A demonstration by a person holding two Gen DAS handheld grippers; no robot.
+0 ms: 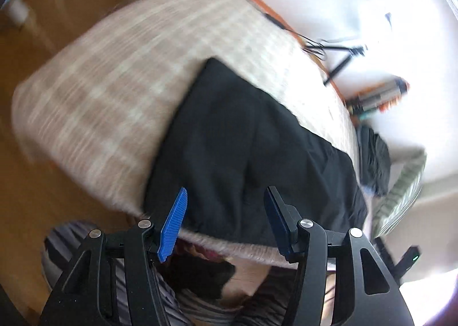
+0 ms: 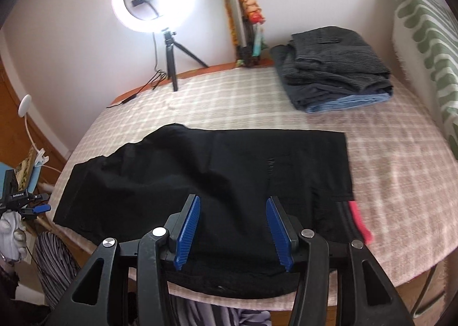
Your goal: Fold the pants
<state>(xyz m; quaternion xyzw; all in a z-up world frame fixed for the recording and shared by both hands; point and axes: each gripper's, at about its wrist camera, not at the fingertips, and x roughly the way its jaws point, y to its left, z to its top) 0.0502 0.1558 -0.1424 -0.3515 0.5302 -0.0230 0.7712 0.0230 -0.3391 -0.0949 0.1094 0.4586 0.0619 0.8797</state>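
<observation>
Right wrist view: one black pants (image 2: 200, 177), one folded stack (image 2: 335, 74); both grippers' fingers (image 2: 187, 233) spread, empty.

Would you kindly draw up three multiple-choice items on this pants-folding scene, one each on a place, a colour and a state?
1. Where is the stack of folded clothes?
A. at the far right of the table, near the wall
B. on the floor
C. on top of the black pants

2. What colour are the pads of the right tongs?
A. red
B. blue
C. white

3. How do the right tongs stand?
A. shut on the ring light
B. shut on the black pants
C. open, gripping nothing

Answers:
1. A, the stack sits at the table's far right, beyond the black pants.
2. B, both ribbed pads are blue.
3. C, the pads stand apart with nothing pressed between them.
</observation>
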